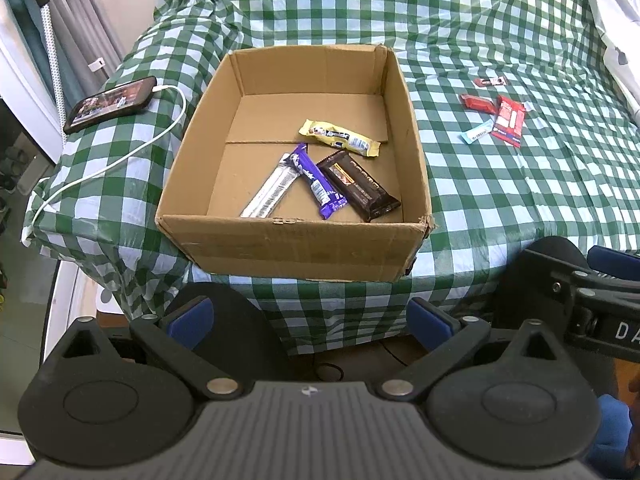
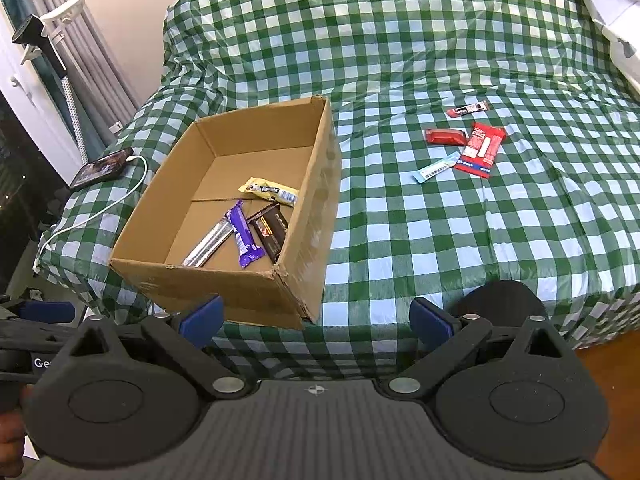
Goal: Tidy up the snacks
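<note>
An open cardboard box (image 1: 296, 244) (image 2: 308, 216) sits near the front edge of a green checked bed. Inside lie a yellow bar (image 1: 340, 138) (image 2: 270, 191), a purple bar (image 1: 316, 180) (image 2: 245, 240), a dark brown bar (image 1: 358, 186) (image 2: 272, 230) and a silver bar (image 1: 270, 192) (image 2: 208, 246). To the right on the cloth lie a red packet (image 1: 509, 120) (image 2: 480, 149), a red bar (image 1: 477, 103) (image 2: 445, 136), a light blue stick (image 1: 477, 131) (image 2: 436, 167) and a small dark red stick (image 1: 490, 81) (image 2: 468, 109). My left gripper (image 1: 310, 316) and right gripper (image 2: 316, 316) are open and empty, held below the bed's front edge.
A phone (image 1: 110, 104) (image 2: 102, 167) with a white charging cable (image 1: 120, 160) lies on the bed's left corner. Curtains and a white stand (image 2: 60, 40) are at the far left. The right gripper's body (image 1: 580, 296) shows in the left wrist view.
</note>
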A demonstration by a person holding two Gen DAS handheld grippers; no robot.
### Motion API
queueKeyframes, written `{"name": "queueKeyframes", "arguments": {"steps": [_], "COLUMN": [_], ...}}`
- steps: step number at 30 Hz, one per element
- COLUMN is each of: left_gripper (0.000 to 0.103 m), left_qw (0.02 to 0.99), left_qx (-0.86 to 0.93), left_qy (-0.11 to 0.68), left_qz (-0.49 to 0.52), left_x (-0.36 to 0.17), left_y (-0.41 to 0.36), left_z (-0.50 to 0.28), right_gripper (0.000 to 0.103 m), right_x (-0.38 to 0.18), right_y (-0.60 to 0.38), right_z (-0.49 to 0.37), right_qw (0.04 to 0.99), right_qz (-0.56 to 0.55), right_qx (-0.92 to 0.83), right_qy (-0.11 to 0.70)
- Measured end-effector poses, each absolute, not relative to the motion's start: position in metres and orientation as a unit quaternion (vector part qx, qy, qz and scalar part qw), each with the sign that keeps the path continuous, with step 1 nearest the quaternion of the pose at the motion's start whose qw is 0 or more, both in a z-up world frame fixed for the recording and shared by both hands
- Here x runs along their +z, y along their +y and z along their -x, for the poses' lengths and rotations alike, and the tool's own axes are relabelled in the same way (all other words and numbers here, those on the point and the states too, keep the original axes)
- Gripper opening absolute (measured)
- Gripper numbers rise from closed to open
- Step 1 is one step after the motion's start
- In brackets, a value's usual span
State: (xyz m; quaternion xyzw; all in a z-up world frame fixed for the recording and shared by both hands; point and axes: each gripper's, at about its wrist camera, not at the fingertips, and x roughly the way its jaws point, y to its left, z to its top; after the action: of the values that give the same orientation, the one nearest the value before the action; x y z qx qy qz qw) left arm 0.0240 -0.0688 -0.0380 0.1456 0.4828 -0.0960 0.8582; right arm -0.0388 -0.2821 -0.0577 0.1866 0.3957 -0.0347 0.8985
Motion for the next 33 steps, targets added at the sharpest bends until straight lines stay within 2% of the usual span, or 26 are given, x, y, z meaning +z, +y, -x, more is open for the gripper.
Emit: {"name": "queueKeyframes", "arguments": {"steps": [33], "left_gripper": [0.103], "left_qw": [0.844], "left_qx": [-0.108], "left_qy": [0.505], "left_qz": [-0.143], "left_x": [-0.049], "left_y": [-0.073], "left_z": [-0.030], "right_gripper": [0.098], "right_x": [-0.081], "right_y": [-0.293], "right_z": [0.028], "right_qw": [0.867], "right_qz": [-0.228], "right_qx": [-0.029], "right_qy": [0.441]}}
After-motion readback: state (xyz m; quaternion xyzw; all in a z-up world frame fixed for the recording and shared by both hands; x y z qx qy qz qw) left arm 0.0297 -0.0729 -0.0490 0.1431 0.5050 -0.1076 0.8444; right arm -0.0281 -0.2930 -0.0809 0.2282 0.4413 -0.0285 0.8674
